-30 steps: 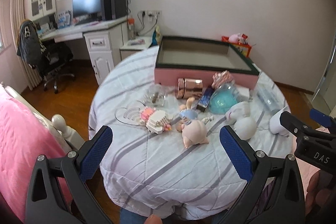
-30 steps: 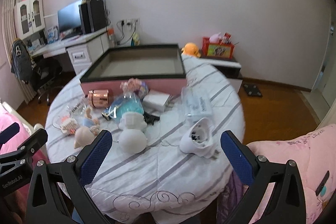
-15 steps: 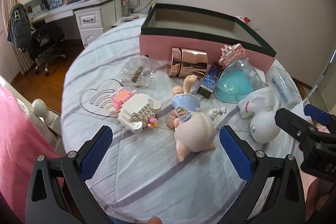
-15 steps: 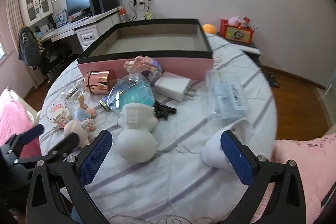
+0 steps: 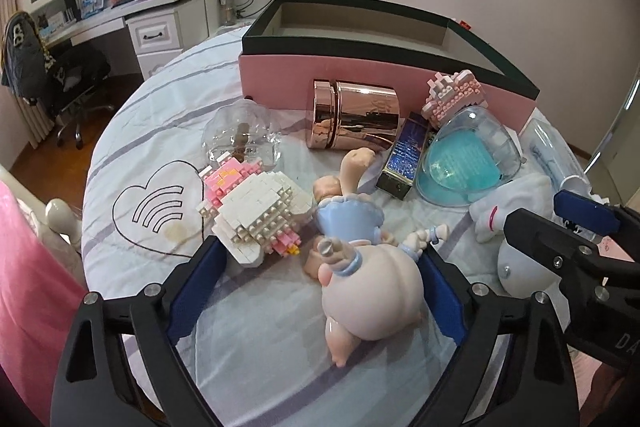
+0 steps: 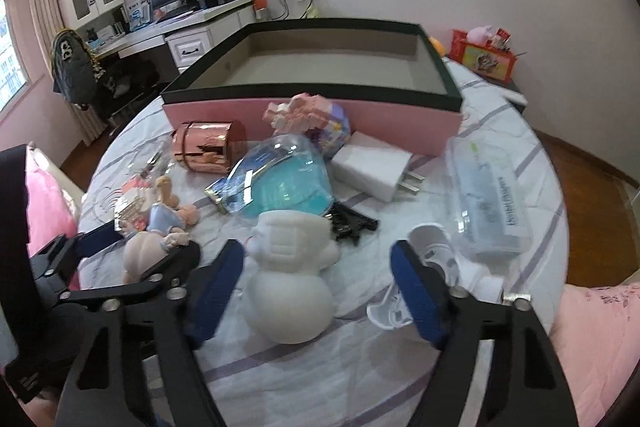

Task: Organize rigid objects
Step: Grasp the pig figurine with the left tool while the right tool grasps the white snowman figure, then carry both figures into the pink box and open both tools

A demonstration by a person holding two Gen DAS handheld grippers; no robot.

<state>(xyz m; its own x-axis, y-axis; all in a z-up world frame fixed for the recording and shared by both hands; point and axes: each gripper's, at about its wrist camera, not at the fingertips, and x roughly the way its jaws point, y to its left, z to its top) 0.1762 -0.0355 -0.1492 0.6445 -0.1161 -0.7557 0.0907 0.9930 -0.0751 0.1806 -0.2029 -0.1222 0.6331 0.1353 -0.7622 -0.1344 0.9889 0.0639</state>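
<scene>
Pig figurine (image 5: 370, 291) lying near front edge of desk (image 5: 280, 367), between wide-open jaws of left gripper (image 5: 320, 287) – sink lower, clamp round body, not thin limbs. Right gripper (image 6: 316, 291) also gaping, straddling white snowman (image 6: 290, 291). Pink box (image 6: 320, 107) at back waits – probably destination.

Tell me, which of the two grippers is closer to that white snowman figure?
Right. The right gripper has its open fingers on either side of the white snowman figure. The left gripper sits off to its side, straddling the pink doll.
</scene>
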